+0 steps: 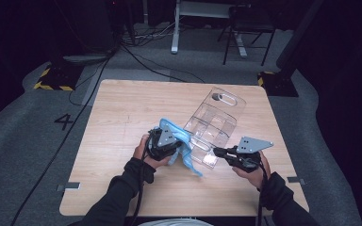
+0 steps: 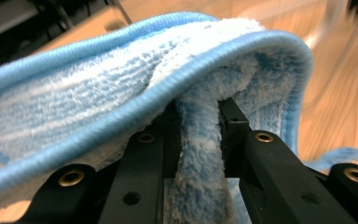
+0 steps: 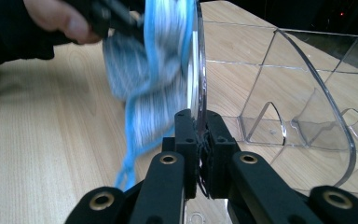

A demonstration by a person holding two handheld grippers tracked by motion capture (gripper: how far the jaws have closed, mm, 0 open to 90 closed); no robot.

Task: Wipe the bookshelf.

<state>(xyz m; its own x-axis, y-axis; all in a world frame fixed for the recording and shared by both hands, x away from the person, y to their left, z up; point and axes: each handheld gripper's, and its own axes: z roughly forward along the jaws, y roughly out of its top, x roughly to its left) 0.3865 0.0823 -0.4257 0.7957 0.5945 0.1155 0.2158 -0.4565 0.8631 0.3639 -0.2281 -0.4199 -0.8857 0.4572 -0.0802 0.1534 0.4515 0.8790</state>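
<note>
A clear plastic organizer (image 1: 214, 125) with several compartments lies on the wooden table (image 1: 122, 108). My right gripper (image 1: 217, 151) is shut on the organizer's near wall (image 3: 196, 70), pinching its thin clear edge between the jaws (image 3: 200, 140). My left gripper (image 1: 169, 143) is shut on a blue fluffy cloth (image 1: 184, 146), which drapes over the jaws (image 2: 200, 140) and hangs against the organizer's near-left side. In the right gripper view the cloth (image 3: 149, 79) dangles, blurred, just left of the clear wall, below the person's other hand (image 3: 56, 18).
The organizer's far end carries a grey piece by a slot (image 1: 215, 97). Dark floor with cables, a chair (image 1: 247, 28) and a stand lies beyond the table's far edge. Bare wood spreads left of my left hand (image 1: 143, 153).
</note>
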